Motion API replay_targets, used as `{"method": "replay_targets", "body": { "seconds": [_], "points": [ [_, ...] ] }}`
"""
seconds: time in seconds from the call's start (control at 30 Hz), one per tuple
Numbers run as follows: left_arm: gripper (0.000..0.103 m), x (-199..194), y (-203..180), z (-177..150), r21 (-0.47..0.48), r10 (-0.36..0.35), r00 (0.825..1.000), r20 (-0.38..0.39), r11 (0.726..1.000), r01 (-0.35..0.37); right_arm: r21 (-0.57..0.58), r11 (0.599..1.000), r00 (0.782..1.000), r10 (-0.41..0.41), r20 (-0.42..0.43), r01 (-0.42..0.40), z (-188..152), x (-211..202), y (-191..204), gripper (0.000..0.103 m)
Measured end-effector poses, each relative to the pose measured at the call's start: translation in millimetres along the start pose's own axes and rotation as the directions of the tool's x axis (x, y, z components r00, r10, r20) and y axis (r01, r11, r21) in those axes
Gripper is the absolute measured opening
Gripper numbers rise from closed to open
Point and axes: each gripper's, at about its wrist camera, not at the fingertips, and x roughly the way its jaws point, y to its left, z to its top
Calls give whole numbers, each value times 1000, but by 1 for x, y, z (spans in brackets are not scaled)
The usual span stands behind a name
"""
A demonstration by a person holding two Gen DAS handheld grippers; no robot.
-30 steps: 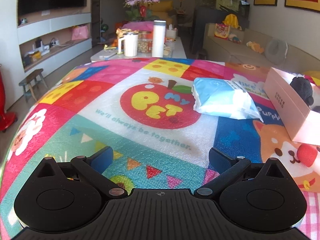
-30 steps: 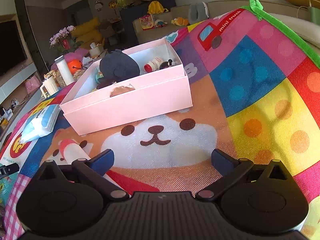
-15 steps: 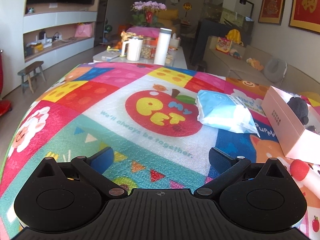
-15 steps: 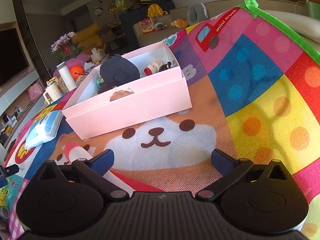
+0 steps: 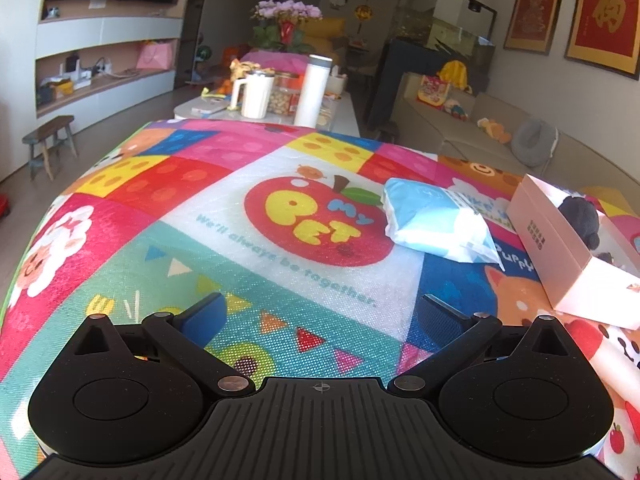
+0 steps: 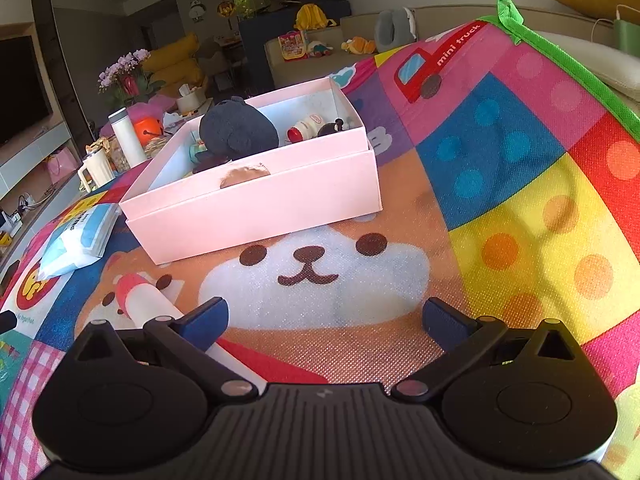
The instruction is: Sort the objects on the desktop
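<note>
While a soft wipes pack (image 5: 436, 220) lies flat, the rigid pink box (image 6: 256, 208) stands square

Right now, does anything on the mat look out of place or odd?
Two things lie loose outside the pink box: a blue-white packet to its left and a red-capped white tube in front. Nothing looks spilled or damaged.

Tissue pack (image 6: 78, 236) left of box (image 6: 256, 208); plush (image 6: 238, 130) inside box; tube (image 6: 148, 304) in front.

A pink box (image 6: 256, 208) holding a dark plush toy (image 6: 238, 130) sits between a blue-white packet (image 6: 78, 240) and a red-capped white tube (image 6: 148, 304).
</note>
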Motion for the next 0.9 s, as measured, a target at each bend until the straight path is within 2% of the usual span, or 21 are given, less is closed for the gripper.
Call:
{"method": "replay_targets", "body": {
  "seconds": [0.2, 0.27, 0.4, 0.5, 0.57, 0.63, 0.7, 0.8, 0.83, 0.9],
  "points": [
    [103, -10, -8, -6, 100, 22, 999, -42, 995, -17, -43, 999, 999, -33, -35, 32, -14, -20, 8, 103],
    [103, -18, -11, -10, 136, -14, 999, -42, 991, 20, -89, 996, 998, -25, -57, 20, -19, -27, 10, 103],
    [103, -31, -32, -14, 224, -106, 993, 45, 970, 93, -179, 981, 994, 62, -89, -77, -23, -38, 0, 103],
    [103, -27, -58, -7, 216, -142, 986, 83, 969, 122, -236, 959, 984, 130, -121, -156, -18, -36, -7, 103],
    [103, -18, -78, -3, 205, -196, 978, 76, 963, 177, -247, 953, 982, 149, -119, -175, -16, -33, -10, 103],
    [103, -5, -98, 2, 211, -266, 963, 43, 945, 251, -223, 959, 982, 155, -110, -176, -14, -32, -11, 103],
    [103, 7, -116, 3, 216, -351, 936, 11, 915, 340, -220, 963, 986, 136, -101, -155, -16, -31, -8, 103],
    [103, 22, -129, -3, 166, -459, 889, -3, 876, 453, -244, 961, 989, 106, -104, -129, -17, -29, -5, 103],
    [103, 27, -134, -7, 167, -465, 885, -18, 872, 461, -258, 959, 990, 95, -108, -121, -18, -29, -3, 103],
    [103, 38, -141, -10, 168, -427, 902, -72, 886, 433, -299, 949, 991, 65, -115, -97, -21, -29, 2, 103]
  ]
}}
